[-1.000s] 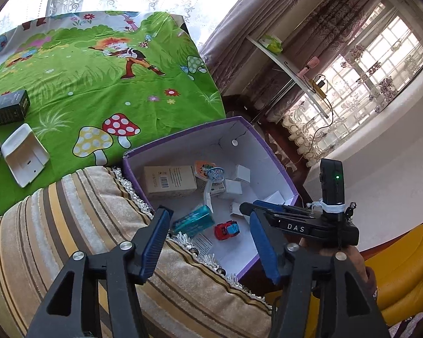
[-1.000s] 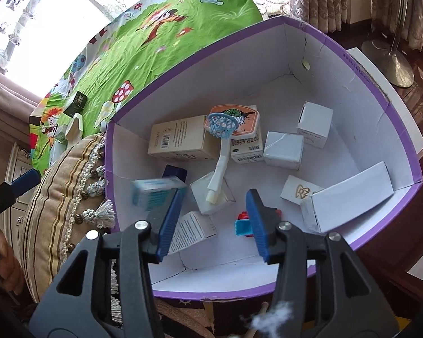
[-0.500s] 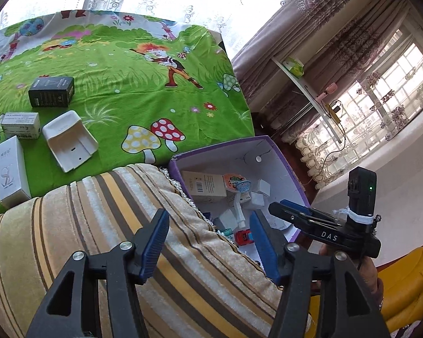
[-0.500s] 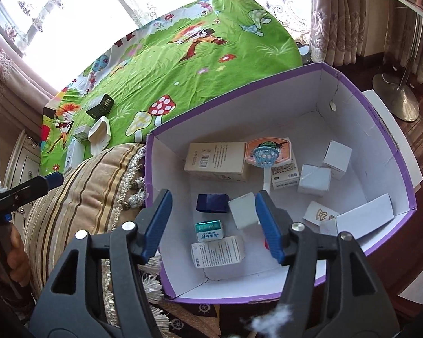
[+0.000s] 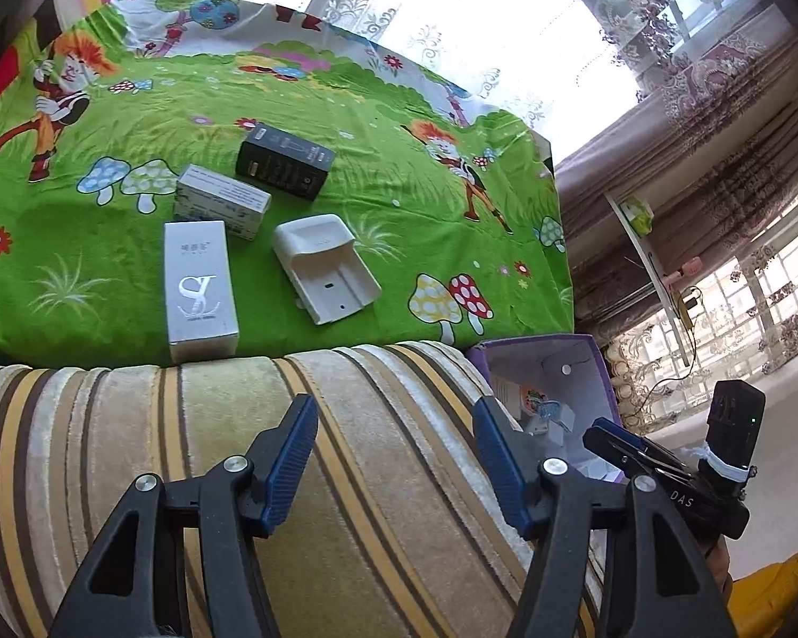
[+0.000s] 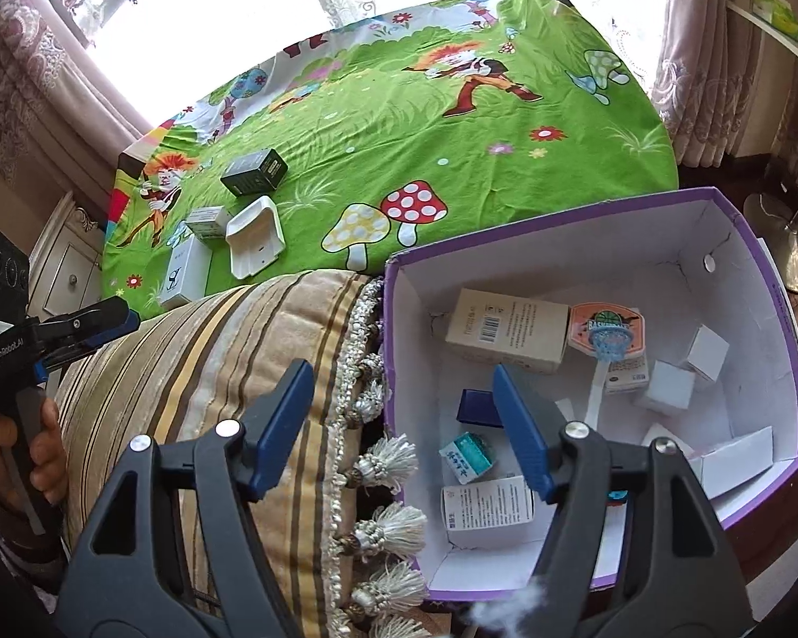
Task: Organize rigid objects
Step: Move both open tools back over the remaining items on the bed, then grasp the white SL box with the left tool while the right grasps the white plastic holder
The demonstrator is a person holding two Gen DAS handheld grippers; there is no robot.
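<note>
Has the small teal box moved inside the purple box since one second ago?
Yes. The small teal box left the right gripper, now lying on the purple box floor.

Left gripper (image 5: 396,460): hung over a striped cushion (image 5: 239,425), jaws apart, nothing between them.
Green cartoon cloth (image 5: 399,186): carried a black box (image 5: 284,161), a small grey box (image 5: 221,202), a tall silver box (image 5: 199,290) and a white plastic holder (image 5: 324,268).
Purple-rimmed box (image 5: 598,372): sat at the cushion's right end, small items inside.
Right gripper (image 5: 612,438): hung over the box's near edge; its grip could not be seen.
</note>
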